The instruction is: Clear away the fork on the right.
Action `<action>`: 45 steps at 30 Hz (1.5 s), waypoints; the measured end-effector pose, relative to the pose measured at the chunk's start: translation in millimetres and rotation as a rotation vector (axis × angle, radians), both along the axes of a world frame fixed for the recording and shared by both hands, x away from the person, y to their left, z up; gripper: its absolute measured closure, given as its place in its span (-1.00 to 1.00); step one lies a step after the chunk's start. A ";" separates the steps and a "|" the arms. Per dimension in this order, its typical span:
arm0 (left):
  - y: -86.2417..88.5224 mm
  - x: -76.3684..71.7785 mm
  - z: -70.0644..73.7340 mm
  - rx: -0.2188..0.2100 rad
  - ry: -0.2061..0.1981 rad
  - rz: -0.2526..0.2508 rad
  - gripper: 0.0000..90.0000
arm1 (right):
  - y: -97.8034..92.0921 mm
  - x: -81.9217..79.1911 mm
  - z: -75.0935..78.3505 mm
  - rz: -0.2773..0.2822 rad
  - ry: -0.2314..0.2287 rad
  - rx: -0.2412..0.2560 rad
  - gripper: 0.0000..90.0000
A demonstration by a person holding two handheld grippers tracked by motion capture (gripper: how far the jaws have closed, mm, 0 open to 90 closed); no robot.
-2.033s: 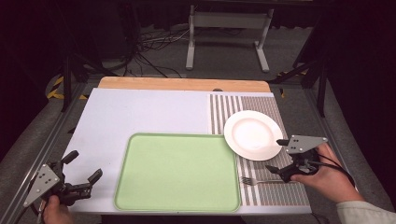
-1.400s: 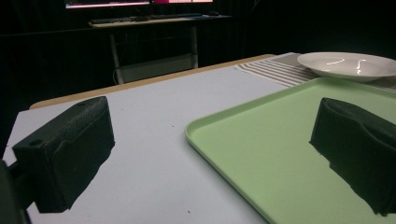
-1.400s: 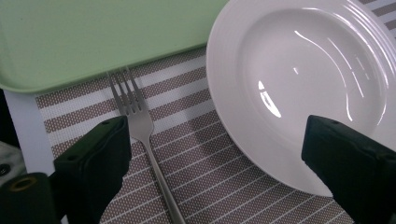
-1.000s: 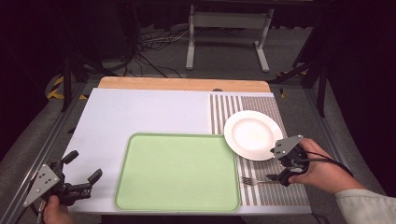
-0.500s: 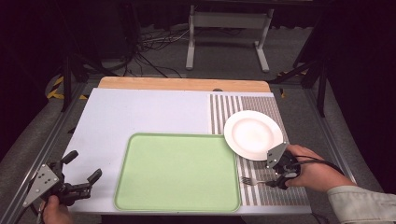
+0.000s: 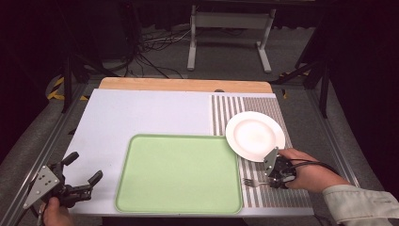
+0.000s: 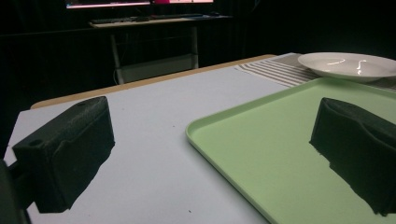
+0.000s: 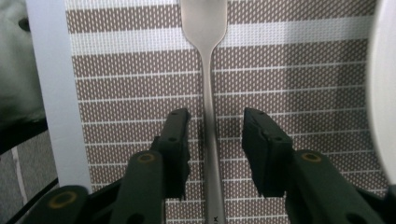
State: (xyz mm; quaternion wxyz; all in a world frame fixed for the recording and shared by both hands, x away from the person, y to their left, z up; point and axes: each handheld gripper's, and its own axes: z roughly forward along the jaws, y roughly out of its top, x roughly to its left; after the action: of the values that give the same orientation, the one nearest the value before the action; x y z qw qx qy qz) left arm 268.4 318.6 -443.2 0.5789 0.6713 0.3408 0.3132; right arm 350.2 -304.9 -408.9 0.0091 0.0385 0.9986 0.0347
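**Ana:** Which hand is close to the fork (image 8: pixel 208 93)?

**Ben:** The right one. The right gripper (image 8: pixel 212 135) sits low over the fork, at the near right of the table (image 6: pixel 141 113). Its two fingers (image 8: pixel 175 140) stand one on each side of the thin handle. They are a little way open, and I can see striped mat between each finger and the handle, so they do not hold it yet.

**Ana:** Which way does the fork lie?

**Ben:** In the right gripper view the handle runs straight up between the fingers and gets wider at the top. From the high view, the fork (image 6: pixel 251 182) lies left to right on the striped mat (image 6: pixel 263 193), with its prongs pointing left at the green tray (image 6: pixel 179 174). So the fingers cross the handle. I think a squeeze would catch it.

**Ana:** What about the other hand?

**Ben:** The left gripper (image 6: pixel 80 176) is at the near left corner, well apart from the fork. Its fingers are wide open and hold nothing.

**Ana:** And farther back?

**Ben:** The white plate (image 6: pixel 255 135) is just past the right hand, on the mat.
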 end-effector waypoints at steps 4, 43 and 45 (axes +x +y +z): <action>-0.2 0.4 -0.6 -0.001 0.000 0.000 -0.99 | 2.2 -0.3 -3.0 0.023 0.001 -0.022 0.60; 0.5 -0.2 0.2 0.001 -0.002 0.002 -0.99 | -0.4 -0.6 33.9 0.016 -0.084 0.182 0.90; 0.3 -0.2 0.1 0.000 -0.001 0.002 -0.99 | -1.2 -0.9 37.7 0.015 -0.101 0.207 0.90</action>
State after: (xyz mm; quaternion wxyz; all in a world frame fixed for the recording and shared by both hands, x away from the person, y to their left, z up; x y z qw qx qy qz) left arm 268.2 319.0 -443.1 0.5791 0.6706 0.3411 0.3140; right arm 349.3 -306.0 -371.2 0.0553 0.0299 0.9882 0.1398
